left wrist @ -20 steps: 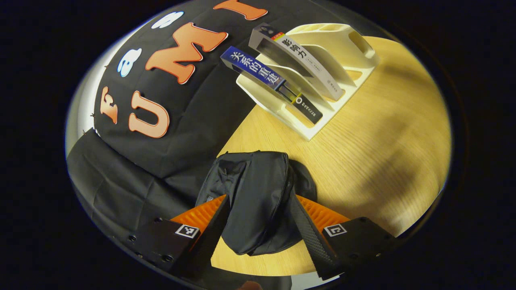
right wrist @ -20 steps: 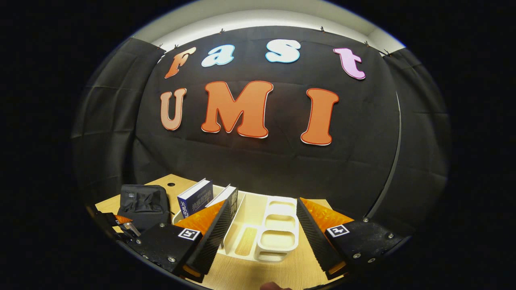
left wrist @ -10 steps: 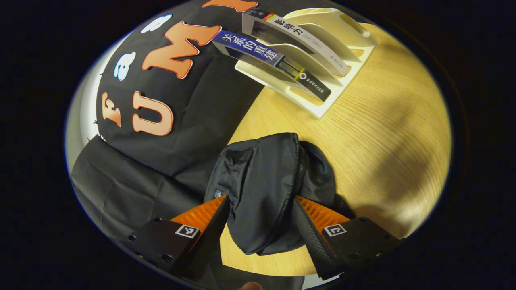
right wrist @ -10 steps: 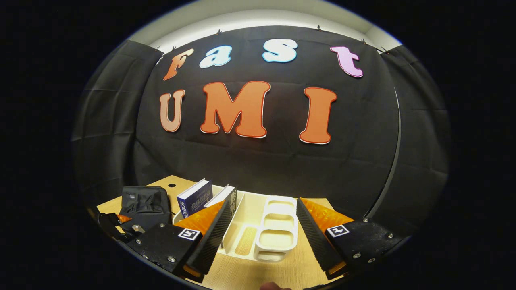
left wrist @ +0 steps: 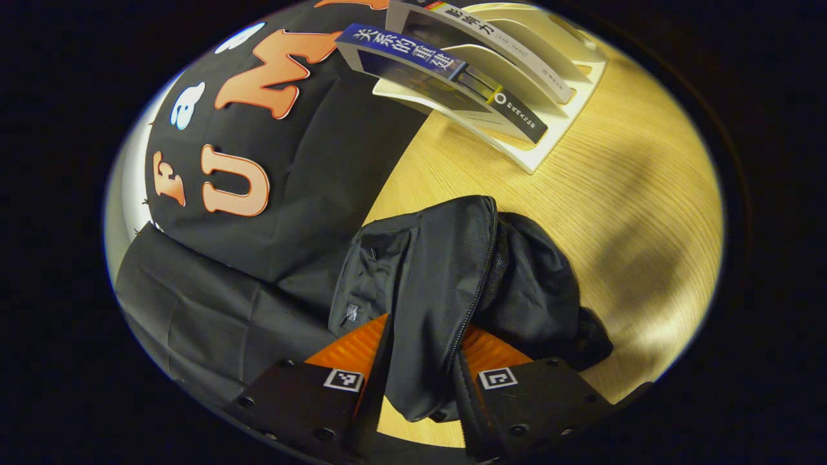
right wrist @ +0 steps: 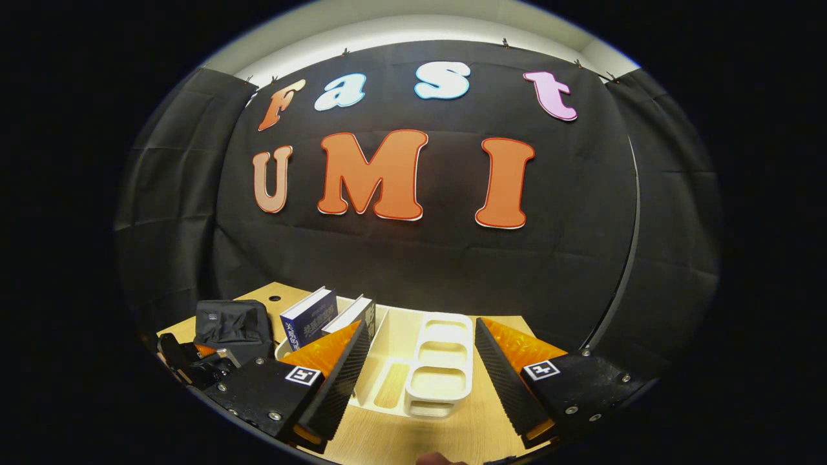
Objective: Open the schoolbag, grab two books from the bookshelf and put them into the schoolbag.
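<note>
In the left gripper view, the left gripper (left wrist: 420, 374) sat at six o'clock with its two fingers drawn in on a fold of the black fabric schoolbag (left wrist: 452, 284), both pressing on the cloth beside the zip line. The schoolbag lay slumped on the pale wooden table (left wrist: 633, 213), its body stretching from the fingers up toward the centre, with a looser dark flap spilling out toward four o'clock. At one o'clock, well apart from the bag, stood the white plastic bookshelf (left wrist: 555, 129) with slanted dividers. Two books leaned in its slots: the blue-spined book (left wrist: 413, 55) on the side nearer the black cloth wall, and the white-spined book (left wrist: 504, 45) just beside it toward the frame's top edge.

In the right gripper view, the right gripper (right wrist: 420, 368) hung with its fingers spread wide, nothing between them but air, above the near edge of the table (right wrist: 381, 445). The bookshelf (right wrist: 439, 361) lay straight ahead between the fingers. The blue-spined book (right wrist: 310, 320) and the white-spined book (right wrist: 355, 313) stood at about seven o'clock from centre. The schoolbag (right wrist: 232, 320) sat farther toward eight o'clock, with the left gripper (right wrist: 194, 365) at its near side.
</note>
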### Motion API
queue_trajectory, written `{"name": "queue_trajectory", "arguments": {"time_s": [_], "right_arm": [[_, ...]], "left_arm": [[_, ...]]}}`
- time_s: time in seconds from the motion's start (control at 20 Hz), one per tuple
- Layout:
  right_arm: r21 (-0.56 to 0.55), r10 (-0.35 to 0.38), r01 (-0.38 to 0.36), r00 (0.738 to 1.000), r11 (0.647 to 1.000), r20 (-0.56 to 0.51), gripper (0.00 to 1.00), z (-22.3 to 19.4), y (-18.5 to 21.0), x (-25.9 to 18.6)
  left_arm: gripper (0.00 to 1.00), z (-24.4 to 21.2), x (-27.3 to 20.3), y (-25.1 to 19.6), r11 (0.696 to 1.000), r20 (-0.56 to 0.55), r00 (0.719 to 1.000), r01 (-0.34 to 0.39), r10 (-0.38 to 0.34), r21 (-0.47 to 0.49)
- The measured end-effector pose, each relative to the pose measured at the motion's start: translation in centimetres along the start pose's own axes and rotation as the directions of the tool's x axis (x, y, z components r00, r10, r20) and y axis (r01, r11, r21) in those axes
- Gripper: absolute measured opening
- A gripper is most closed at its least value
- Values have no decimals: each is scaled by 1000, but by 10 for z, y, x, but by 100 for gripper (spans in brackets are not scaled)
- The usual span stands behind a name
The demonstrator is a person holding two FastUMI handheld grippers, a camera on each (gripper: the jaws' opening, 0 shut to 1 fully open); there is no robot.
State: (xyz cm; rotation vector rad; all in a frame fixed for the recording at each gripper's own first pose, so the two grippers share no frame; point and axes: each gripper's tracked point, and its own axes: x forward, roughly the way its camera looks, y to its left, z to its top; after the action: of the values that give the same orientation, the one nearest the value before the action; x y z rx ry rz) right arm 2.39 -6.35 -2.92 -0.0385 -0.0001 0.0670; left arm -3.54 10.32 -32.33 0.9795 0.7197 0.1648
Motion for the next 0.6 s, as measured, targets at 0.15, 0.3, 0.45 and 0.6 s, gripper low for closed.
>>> {"name": "queue_trajectory", "arguments": {"time_s": [0.15,0.3,0.45,0.6], "right_arm": [[-14,14,-14,1000,1000,-23,98,-2,11,4],[-27,23,-24,999,999,-28,98,6,28,9],[-33,32,-35,998,999,-61,98,7,53,19],[-56,38,-44,994,997,-102,98,12,82,33]], "left_arm": [[22,4,-7,11,998,31,998,63,-62,-16],[10,7,-9,25,990,64,989,139,-137,-25],[7,8,-11,35,968,89,966,246,-242,-46],[7,10,-12,54,934,122,934,348,-337,-86]]}}
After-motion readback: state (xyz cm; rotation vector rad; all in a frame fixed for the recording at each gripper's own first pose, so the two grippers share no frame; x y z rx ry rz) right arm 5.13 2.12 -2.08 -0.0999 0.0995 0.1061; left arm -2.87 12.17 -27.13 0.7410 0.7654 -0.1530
